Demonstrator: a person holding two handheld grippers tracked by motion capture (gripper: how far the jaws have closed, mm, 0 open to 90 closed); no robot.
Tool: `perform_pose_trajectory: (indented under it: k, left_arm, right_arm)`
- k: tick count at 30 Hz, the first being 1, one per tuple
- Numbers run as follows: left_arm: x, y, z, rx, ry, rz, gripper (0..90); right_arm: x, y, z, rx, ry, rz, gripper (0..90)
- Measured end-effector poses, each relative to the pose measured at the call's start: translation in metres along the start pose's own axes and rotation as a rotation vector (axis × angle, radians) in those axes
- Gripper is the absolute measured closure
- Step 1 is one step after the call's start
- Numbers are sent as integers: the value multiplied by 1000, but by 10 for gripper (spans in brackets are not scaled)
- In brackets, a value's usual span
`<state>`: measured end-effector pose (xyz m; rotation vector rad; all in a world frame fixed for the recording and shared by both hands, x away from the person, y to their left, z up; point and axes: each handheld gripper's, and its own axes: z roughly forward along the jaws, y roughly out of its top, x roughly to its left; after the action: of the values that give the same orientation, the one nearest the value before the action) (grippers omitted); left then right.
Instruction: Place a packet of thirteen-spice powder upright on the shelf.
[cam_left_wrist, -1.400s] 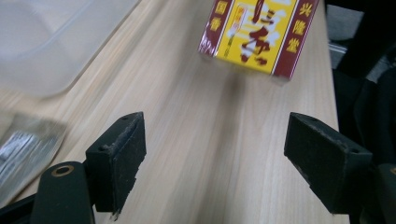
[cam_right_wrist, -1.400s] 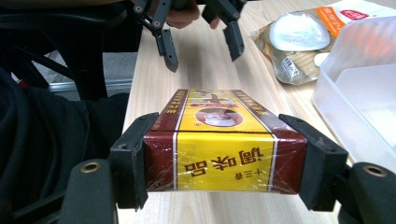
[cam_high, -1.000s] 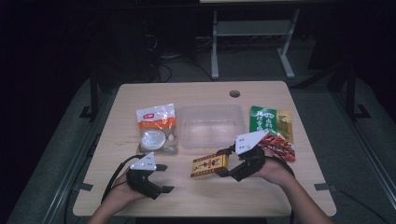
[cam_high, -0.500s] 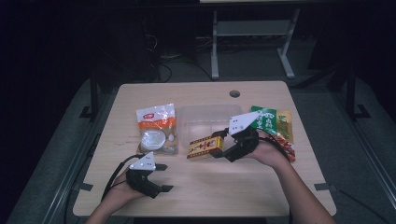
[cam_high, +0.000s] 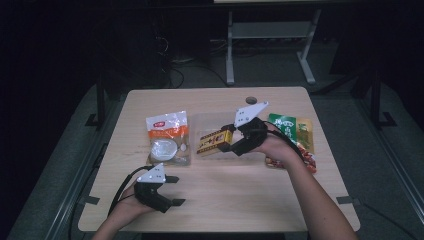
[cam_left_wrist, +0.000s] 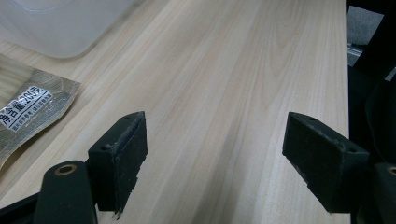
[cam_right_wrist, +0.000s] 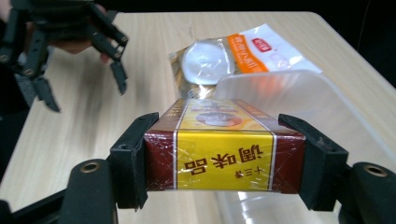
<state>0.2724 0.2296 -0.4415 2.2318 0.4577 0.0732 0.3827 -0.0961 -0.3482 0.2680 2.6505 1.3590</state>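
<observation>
Squeezing a red and yellow box tight between the two black jaws of the right gripper, pressing on both of its short sides, and holding it up off the table, right by the near edge of the clear tub. Looking like a packing job, most likely, with the picking-up part done for this one box and the putting-in part not yet done (nothing showing inside the tub so far). Probably needing to go a bit more over the tub, then down, then letting go. Leaving the other snacks waiting for their turn: an orange and white bag lying flat just left of the tub, a green packet lying just right of it, and a red packet peeking out beside the right hand. Resting the left gripper low near the front of the table, well apart from the tub, holding its jaws wide apart with nothing between them, just bare wood. Working on a pale wooden table top with rounded corners and a small round hole near the far edge, looking smooth and clean. Sitting in a very dark room, with grey floor around the table, a pale metal stand behind it and some cables lying on the floor
</observation>
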Motion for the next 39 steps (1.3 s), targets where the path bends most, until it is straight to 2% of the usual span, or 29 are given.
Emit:
perform_pose_trajectory:
  k: [8,10,13,19,21,22,28,29,35,36,37,39]
  left_arm:
    - [-2,0,1,2,-7,10,217]
    - [-2,0,0,3,-4,15,218]
    - [-1,0,-1,-2,-5,5,218]
    - [-1,-1,-1,1,-4,4,220]
    - [-2,-1,-1,2,-3,3,220]
    - [-2,-1,-1,2,-3,2,220]
    - [-2,-2,-2,0,-3,0,222]
    - [-2,-1,-2,2,-3,1,222]
    - [-3,-1,-1,-1,-11,-4,224]
    - [-4,-1,-1,-1,-11,-4,224]
    - [-4,-1,-1,-2,-13,-6,224]
    - [-4,-2,0,1,-17,-7,224]
  right_arm:
    - [-17,12,10,20,-18,-10,317]
    - [-23,14,14,19,-22,-26,316]
    - [-28,18,19,33,-37,-17,316]
    - [-38,28,29,59,-51,-47,316]
    - [-41,30,31,59,-55,-70,316]
    - [-42,31,33,59,-52,-54,316]
    - [-49,33,42,69,-52,-59,316]
    - [-49,33,43,74,-50,-44,316]
    - [-54,35,53,81,-46,-59,316]
    - [-52,36,54,82,-42,-32,316]
    - [-54,36,54,75,-45,-49,315]
    - [-55,36,56,60,-41,-43,315]
